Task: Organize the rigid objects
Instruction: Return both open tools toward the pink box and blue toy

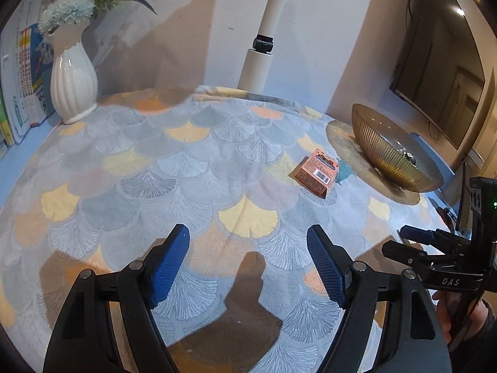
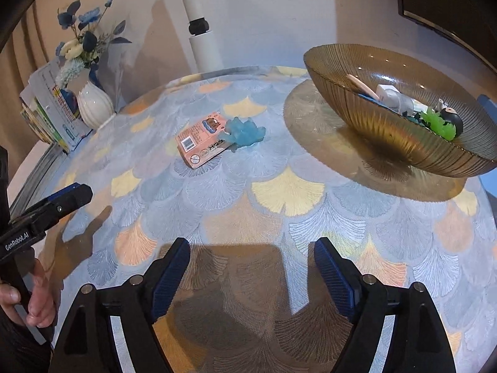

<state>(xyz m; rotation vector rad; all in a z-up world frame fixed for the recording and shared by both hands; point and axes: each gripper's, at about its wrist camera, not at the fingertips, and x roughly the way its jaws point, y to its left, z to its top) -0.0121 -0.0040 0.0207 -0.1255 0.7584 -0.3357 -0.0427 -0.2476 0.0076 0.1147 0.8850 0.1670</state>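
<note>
A small orange box [image 1: 316,172] with a barcode lies on the patterned tablecloth, and a translucent blue toy [image 2: 243,133] touches its far side. The box also shows in the right wrist view [image 2: 202,141]. An amber ribbed glass bowl [image 1: 388,152] stands at the right; in the right wrist view the bowl [image 2: 357,118] holds a green toy [image 2: 439,124], a black round toy [image 2: 452,119] and several other small items. My left gripper [image 1: 248,245] is open and empty, well short of the box. My right gripper [image 2: 251,258] is open and empty above the cloth.
A white vase [image 1: 73,84] with flowers stands at the back left beside upright books [image 1: 21,87]. A white pole [image 1: 264,40] rises behind the table. A dark screen [image 1: 441,62] hangs on the right wall. The right gripper shows at the edge of the left view [image 1: 413,239].
</note>
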